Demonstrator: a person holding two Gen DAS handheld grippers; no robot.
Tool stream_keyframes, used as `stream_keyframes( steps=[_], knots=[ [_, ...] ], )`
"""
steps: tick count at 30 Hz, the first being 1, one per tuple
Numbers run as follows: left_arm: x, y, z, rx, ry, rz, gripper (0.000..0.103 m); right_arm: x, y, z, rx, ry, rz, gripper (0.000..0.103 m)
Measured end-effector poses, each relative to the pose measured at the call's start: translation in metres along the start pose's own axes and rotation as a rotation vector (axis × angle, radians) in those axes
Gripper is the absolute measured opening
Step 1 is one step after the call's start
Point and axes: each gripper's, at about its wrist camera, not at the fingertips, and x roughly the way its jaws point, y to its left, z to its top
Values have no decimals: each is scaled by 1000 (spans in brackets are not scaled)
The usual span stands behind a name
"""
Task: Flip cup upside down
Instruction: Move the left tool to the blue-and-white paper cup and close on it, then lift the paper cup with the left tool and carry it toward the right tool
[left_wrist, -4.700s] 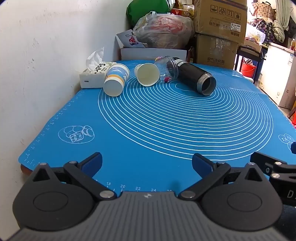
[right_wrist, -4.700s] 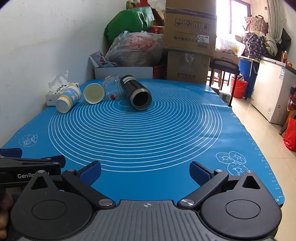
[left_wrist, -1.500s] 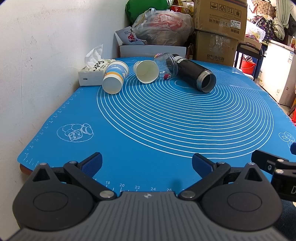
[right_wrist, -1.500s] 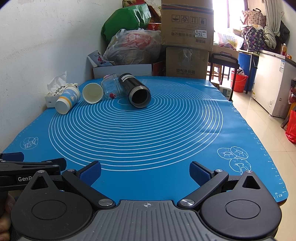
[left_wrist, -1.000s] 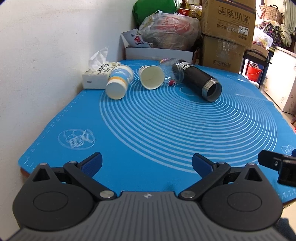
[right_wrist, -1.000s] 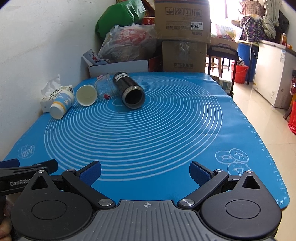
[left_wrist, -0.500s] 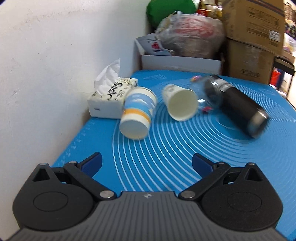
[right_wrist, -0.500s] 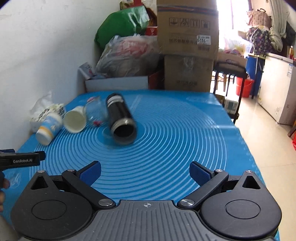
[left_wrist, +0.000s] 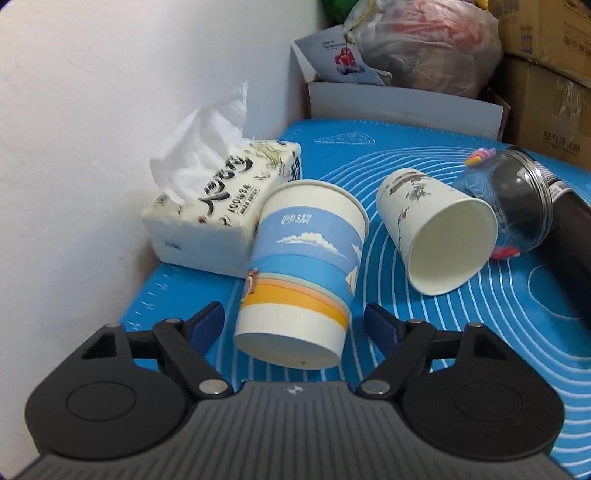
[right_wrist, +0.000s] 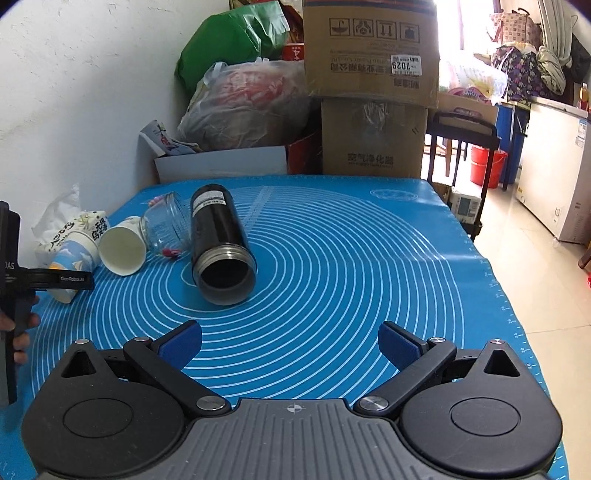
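Your left gripper (left_wrist: 293, 317) stands wide open astride the base of the striped cup (left_wrist: 301, 277), lying against the tissue box (left_wrist: 218, 210); close gently mid-wall, while your right gripper (right_wrist: 291, 341) waits open, empty.

- Tissue pack (left_wrist: 221, 206): large Chinese characters, plus "100" in smaller line; rest too small to read.
- Upper cardboard box (right_wrist: 371, 48): sticker read "7029"; handling symbols printed along top.
- Lower cardboard box (right_wrist: 373, 140): Chinese characters, faint.
- Left gripper arm (right_wrist: 55, 277): white "GenRobot.AI"; body showed "DAS".
- Blue-banded paper cup (left_wrist: 301, 280): pale Chinese brand mark, illegible.
- Blue mat (right_wrist: 369, 266): edge ruler numbers, too small.
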Motion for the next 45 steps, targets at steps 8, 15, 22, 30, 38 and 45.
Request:
stream_keyframes(
  steps=[8, 15, 22, 30, 38, 45],
  knots=[
    [-8, 4, 0, -17, -17, -21, 58, 5, -2, -3, 12, 12, -7, 103],
    [-50, 1, -14, 2, -44, -90, 58, -2, -3, -5, 28, 18, -7, 103],
    [-103, -10, -38, -1, -57, -191, 58, -21, -3, -11, 32, 15, -5, 103],
    [-134, -42, -67, 32, -4, -269, 58, -42, -6, -22, 27, 25, -4, 103],
    [-142, -65, -92, 57, 43, -296, 58, -42, -7, -34, 31, 61, 0, 103],
    [-135, -72, -102, 88, 63, -285, 58, -35, -8, -42, 28, 86, -4, 103]
  ],
)
